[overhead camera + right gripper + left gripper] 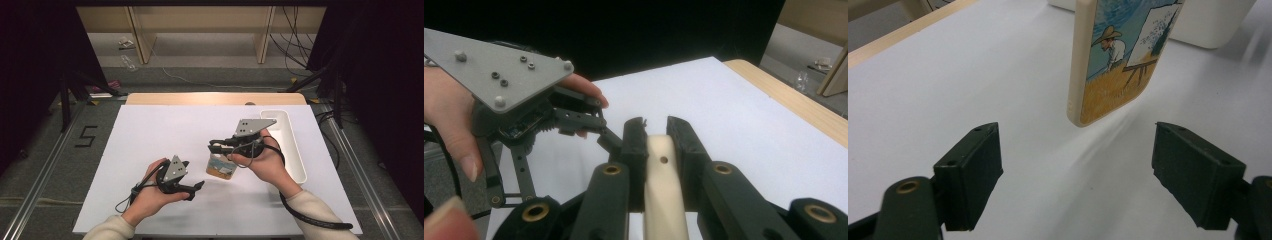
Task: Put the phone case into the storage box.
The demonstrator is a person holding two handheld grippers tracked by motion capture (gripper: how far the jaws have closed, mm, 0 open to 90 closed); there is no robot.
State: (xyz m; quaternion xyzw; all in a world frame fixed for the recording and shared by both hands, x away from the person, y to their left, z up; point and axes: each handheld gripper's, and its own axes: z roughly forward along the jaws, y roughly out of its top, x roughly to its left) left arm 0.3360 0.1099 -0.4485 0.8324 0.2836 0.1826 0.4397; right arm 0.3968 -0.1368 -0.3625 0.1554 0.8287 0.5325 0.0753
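Near the middle of the high view, the right hand-held gripper (216, 146) pinches a phone case (221, 166) by its thin cream edge and holds it up just above the white bench (150, 145) (the case has a painter in a straw hat on it). In the lower left, the left hand-held gripper (196, 189) has its jaws wide apart with nothing in them. It points at the case. A white tray (295, 150) sits at the right.

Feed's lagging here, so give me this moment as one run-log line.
right gripper: shut on phone case, held above white table | left gripper: open, nothing between fingers, facing case | white bin: right of case
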